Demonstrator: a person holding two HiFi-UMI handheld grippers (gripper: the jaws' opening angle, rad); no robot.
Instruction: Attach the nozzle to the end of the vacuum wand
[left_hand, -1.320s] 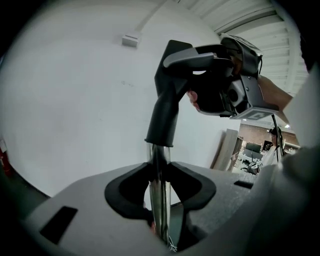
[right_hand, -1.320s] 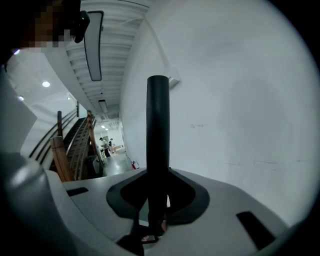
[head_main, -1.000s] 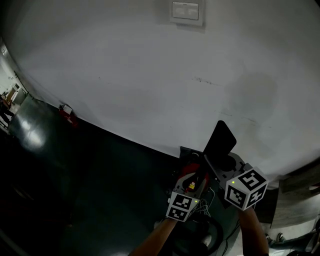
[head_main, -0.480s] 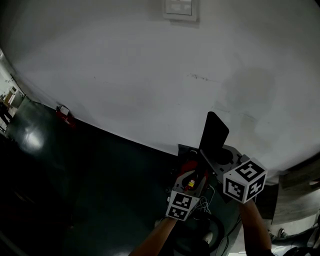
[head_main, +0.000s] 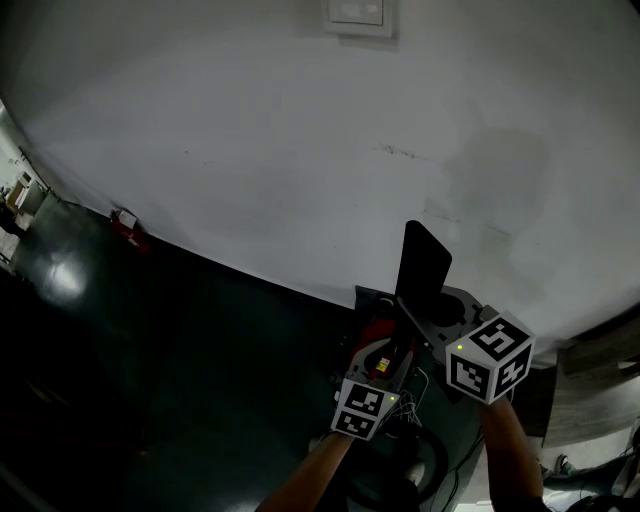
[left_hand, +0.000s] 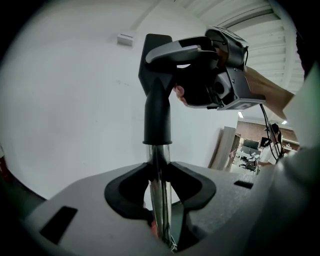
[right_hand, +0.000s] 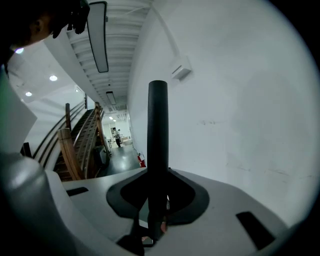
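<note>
Head view: in front of a white wall (head_main: 250, 130) and above a dark floor (head_main: 200, 350), close to where the two meet, a person holds the left gripper (head_main: 380, 368) and the right gripper (head_main: 432, 315) side by side in the air. A flat black nozzle (head_main: 422, 265) stands up from between them, and neither it nor the grippers rest on the floor. Left gripper view: the jaws are closed narrowly on a shiny metal wand (left_hand: 160, 210), which rises upright. The nozzle's round black collar sits over the wand's top end and its broad head spreads above, where the right gripper reaches in from the upper right and clamps it. Right gripper view: the jaws are closed on the nozzle, seen edge-on as a thin black upright bar against the wall. Judged from this, the task is nearly done, with the nozzle already on the end of the wand and in line with it. Whether the collar is pushed fully home cannot be told from these angles, so a last firm push and then letting go may be all that is left. No container, such as a box, bin or tray, appears in any view.
</note>
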